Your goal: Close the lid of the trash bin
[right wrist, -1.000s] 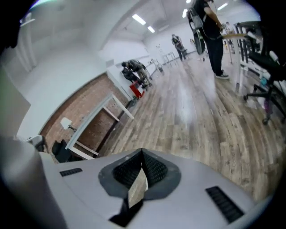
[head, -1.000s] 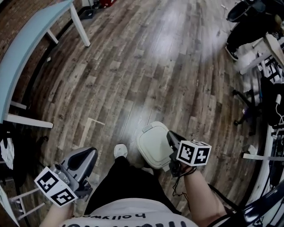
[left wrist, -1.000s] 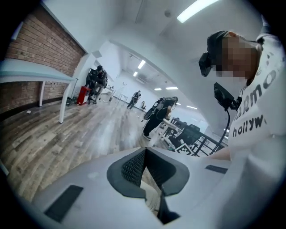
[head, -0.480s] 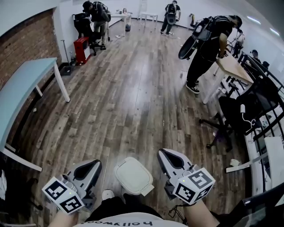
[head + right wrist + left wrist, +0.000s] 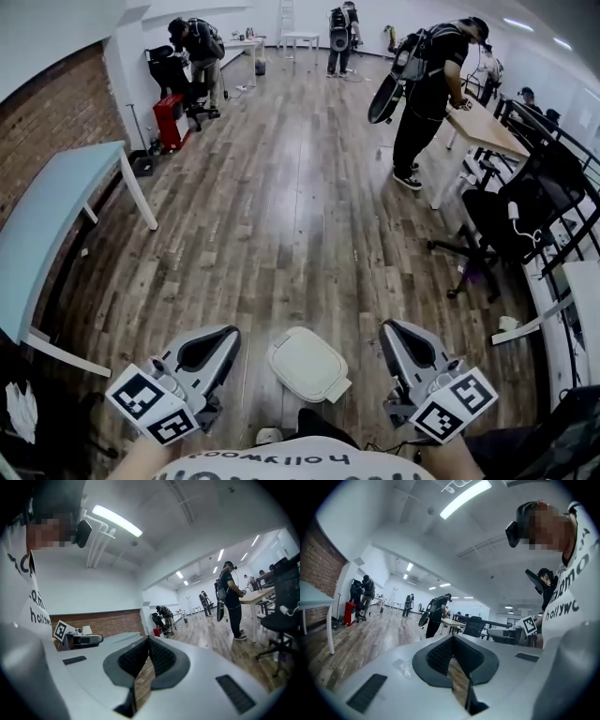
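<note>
A small cream trash bin (image 5: 307, 364) stands on the wood floor just in front of my feet, its lid lying flat on top. In the head view my left gripper (image 5: 223, 339) hangs to the left of the bin and my right gripper (image 5: 394, 334) to its right; neither touches it. Both are raised and point out across the room. In the left gripper view the left gripper (image 5: 452, 637) has its jaw tips together with nothing between them. The right gripper (image 5: 149, 638) looks the same in its own view. Neither gripper view shows the bin.
A light blue table (image 5: 47, 234) runs along the brick wall at the left. Office chairs (image 5: 511, 220) and a wooden desk (image 5: 487, 127) crowd the right side. A person (image 5: 427, 89) stands at that desk, and others stand at the far end of the room.
A second ago my right gripper rested on the bin's lid; it has since lifted off to the right. The head view has swung up from the floor to the room.
</note>
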`<state>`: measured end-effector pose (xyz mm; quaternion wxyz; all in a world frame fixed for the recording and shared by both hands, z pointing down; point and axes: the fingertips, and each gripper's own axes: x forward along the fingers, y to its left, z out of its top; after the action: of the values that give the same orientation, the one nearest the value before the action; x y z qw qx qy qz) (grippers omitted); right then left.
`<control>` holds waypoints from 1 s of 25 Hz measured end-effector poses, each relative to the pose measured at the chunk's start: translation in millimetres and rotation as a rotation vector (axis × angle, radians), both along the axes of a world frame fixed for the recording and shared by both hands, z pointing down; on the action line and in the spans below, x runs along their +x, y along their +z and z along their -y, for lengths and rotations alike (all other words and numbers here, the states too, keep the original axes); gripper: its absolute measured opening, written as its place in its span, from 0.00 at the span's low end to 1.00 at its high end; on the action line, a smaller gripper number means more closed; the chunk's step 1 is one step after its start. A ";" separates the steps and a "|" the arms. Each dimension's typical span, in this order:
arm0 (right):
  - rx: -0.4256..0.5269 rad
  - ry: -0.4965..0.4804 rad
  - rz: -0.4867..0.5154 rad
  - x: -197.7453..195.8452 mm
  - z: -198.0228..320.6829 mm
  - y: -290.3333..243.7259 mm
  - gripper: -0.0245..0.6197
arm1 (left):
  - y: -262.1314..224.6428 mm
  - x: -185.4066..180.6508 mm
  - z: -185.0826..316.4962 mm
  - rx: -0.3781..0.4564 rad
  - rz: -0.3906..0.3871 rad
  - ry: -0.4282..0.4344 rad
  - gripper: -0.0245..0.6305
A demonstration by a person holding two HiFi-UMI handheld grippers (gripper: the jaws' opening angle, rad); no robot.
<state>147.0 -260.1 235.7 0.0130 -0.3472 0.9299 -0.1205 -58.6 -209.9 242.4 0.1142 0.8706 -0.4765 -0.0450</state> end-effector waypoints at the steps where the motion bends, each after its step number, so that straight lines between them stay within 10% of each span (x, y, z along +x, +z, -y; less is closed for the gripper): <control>1: -0.007 0.020 -0.008 1.3 -1.7 3.7 0.05 | 2.8 -6.4 -4.0 -0.009 0.009 -0.004 0.05; 25: -0.027 0.151 -0.151 0.8 -31.0 30.1 0.05 | 31.0 -45.1 -13.2 -0.049 -0.008 0.049 0.04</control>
<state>147.7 -229.2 265.8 -0.0526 -0.4244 0.8978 -0.1053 -103.8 -196.7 273.4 0.1382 0.8787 -0.4556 -0.0339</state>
